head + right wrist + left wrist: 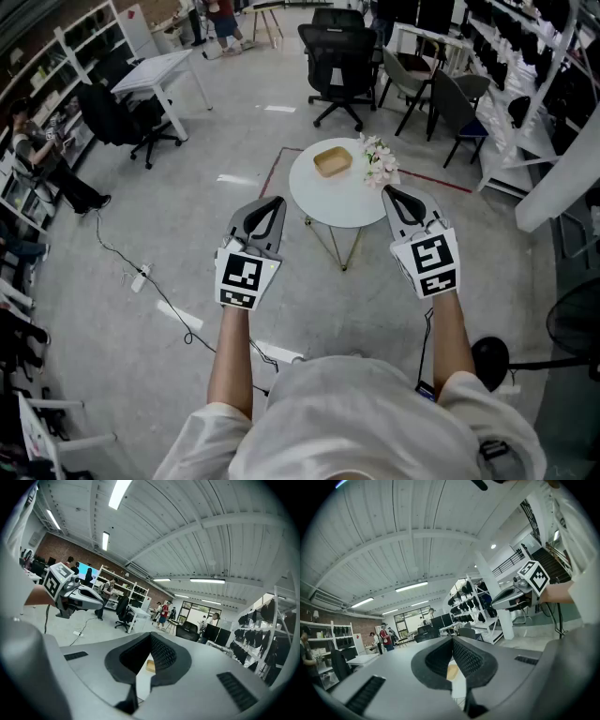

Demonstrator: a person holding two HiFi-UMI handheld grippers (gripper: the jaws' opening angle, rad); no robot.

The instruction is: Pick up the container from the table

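Observation:
The container (332,161) is a shallow tan tray on the left part of a small round white table (342,208), well ahead of me. Both grippers are held up in the air short of the table, apart from the container. My left gripper (277,202) is shut and empty, to the table's left. At the table's right edge, my right gripper (388,193) is also shut and empty. In the left gripper view the container (452,671) shows small below the closed tips of that gripper (452,639). The right gripper view shows the container (150,665) past its closed tips (150,637).
A bunch of pale flowers (379,161) stands on the table next to the container. Black office chairs (339,58) and a white desk (161,71) stand behind. Shelving (525,56) lines the right side. A cable with a power strip (141,278) lies on the floor at left.

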